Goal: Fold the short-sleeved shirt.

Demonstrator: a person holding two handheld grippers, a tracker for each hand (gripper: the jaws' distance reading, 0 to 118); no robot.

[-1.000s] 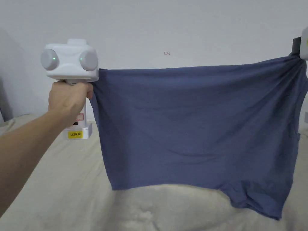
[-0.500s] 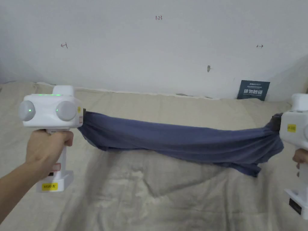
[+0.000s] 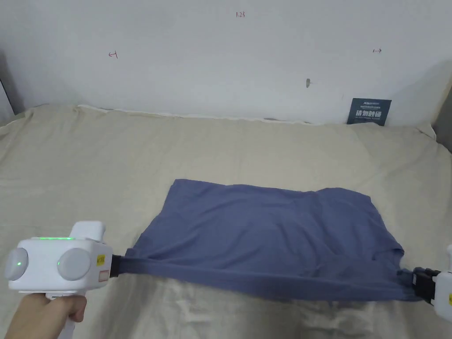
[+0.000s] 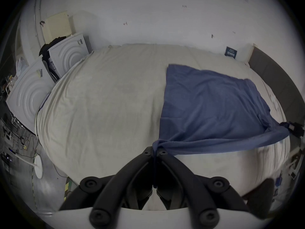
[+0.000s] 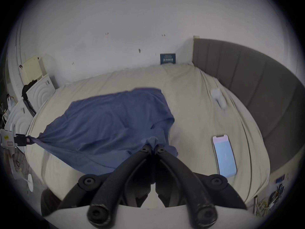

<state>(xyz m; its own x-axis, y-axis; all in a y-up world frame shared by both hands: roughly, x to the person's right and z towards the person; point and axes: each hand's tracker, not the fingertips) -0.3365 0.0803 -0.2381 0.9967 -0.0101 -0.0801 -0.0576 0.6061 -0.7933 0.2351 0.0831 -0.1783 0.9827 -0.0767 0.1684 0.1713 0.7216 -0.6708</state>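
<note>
Blue shirt (image 3: 269, 229) lies mostly flat on the beige bed sheet (image 3: 110, 167), near edge pulled taut just above the sheet. Left gripper (image 4: 154, 153) jaws clamped on shirt's left near corner; right gripper (image 5: 153, 147) jaws clamped on right near corner. Phone (image 5: 224, 155) on the sheet, right of the shirt.

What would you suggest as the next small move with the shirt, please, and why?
Probably lower both tongs to the bed and let go. Most of the shirt already lies flat on the bed, while its near edge is stretched taut between the left tongs and right tongs, both shut on it.
</note>
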